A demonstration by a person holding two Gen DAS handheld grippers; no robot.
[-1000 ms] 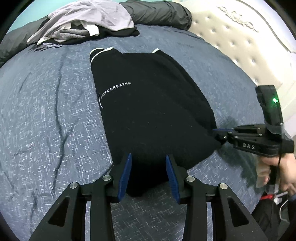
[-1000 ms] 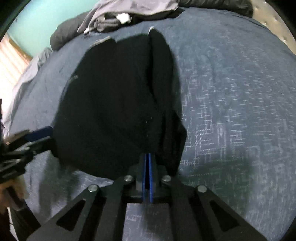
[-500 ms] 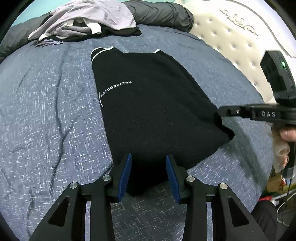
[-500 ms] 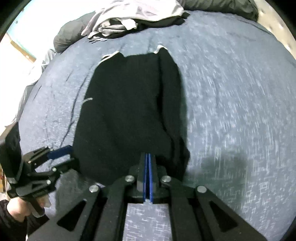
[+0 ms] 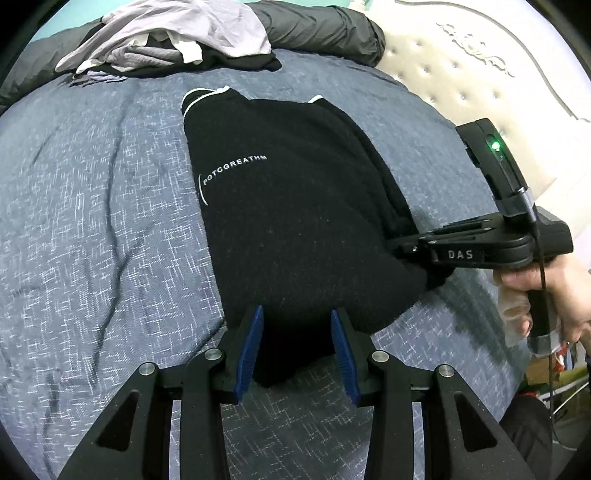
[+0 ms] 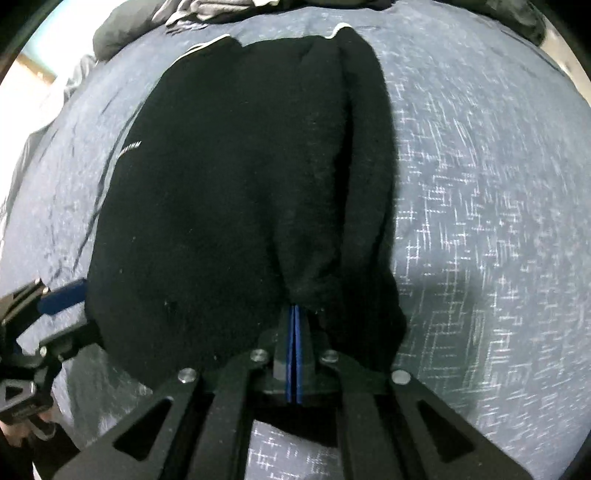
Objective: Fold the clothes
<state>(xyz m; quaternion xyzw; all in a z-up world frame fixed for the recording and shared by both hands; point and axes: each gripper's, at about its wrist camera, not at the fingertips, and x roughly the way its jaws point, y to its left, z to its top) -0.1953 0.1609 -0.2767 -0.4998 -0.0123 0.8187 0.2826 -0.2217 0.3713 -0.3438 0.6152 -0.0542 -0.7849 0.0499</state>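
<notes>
Left gripper [image 5: 295, 343]: jaws wide apart, straddling the near hem of the black sweater [image 5: 295, 221] without clamping it. Right gripper [image 6: 294, 317]: jaws pinched together on the sweater's near right corner. The sweater lies folded lengthwise mid-bed on the blue bedspread [image 5: 92, 221]. A pile of clothes [image 5: 166, 48] sits at the far edge, against a dark duvet [image 5: 325, 29].

The sweater [image 5: 295, 229] lies flat on the bed [image 5: 92, 221], its near hem between my left claw's [image 5: 295, 350] fingers. My right claw [image 6: 294, 314] sits at its right near corner. Behind it, a clothes pile [image 5: 166, 48] rests by the headboard [image 5: 461, 74].
</notes>
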